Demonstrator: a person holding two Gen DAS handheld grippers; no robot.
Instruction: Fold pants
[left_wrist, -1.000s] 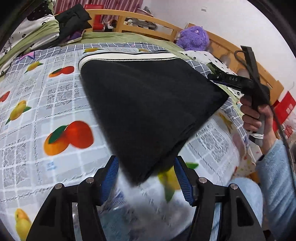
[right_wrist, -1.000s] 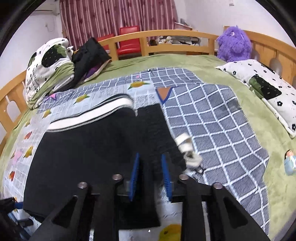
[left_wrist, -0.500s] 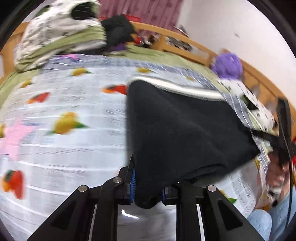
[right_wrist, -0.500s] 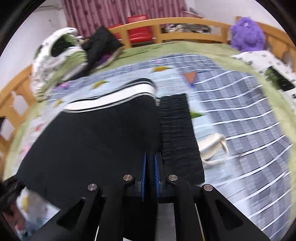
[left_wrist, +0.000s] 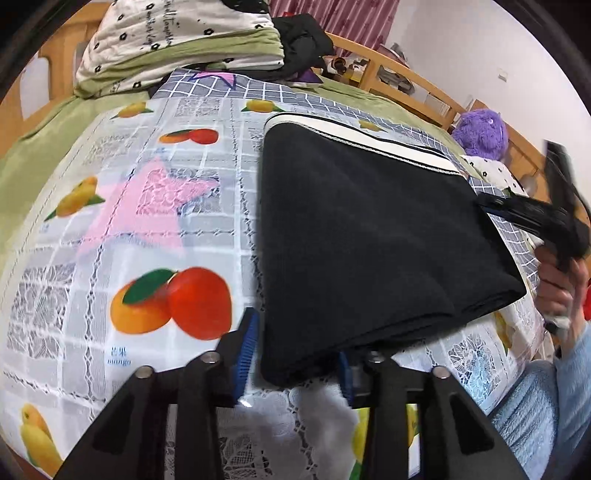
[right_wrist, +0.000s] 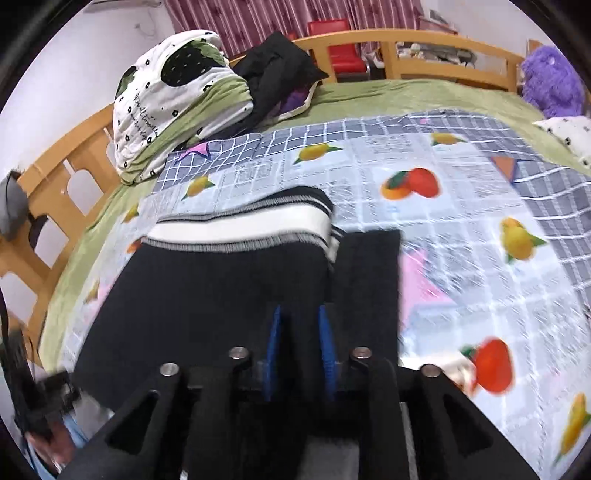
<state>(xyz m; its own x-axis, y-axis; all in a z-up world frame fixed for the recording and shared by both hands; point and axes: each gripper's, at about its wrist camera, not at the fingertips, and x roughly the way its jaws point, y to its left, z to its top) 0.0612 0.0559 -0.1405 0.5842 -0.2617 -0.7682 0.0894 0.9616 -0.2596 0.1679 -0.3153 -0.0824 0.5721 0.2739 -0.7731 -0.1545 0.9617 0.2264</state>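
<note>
The black pants (left_wrist: 369, 240) lie folded flat on the fruit-print sheet (left_wrist: 147, 221), their white striped waistband (left_wrist: 369, 142) at the far end. My left gripper (left_wrist: 295, 360) straddles the near corner of the pants; its jaws are opening and the left pad (left_wrist: 245, 354) stands clear of the cloth. In the right wrist view my right gripper (right_wrist: 300, 350) sits over the pants (right_wrist: 207, 295) near the waistband (right_wrist: 240, 229). Its jaws are opening with black cloth between them. A narrow black ribbed strip (right_wrist: 369, 280) lies beside the pants.
A folded quilt (right_wrist: 173, 96) and a black garment (right_wrist: 277, 74) are piled at the bed's far side by the wooden rail (right_wrist: 406, 40). A purple plush toy (left_wrist: 480, 133) sits at the right. A hand and light-blue sleeve (left_wrist: 554, 295) hold the right gripper's handle.
Both grippers shut on the pants, dragged them sideways from the grey checked cloth onto the fruit print, and now stand with jaws parted. The small white item has left view.
</note>
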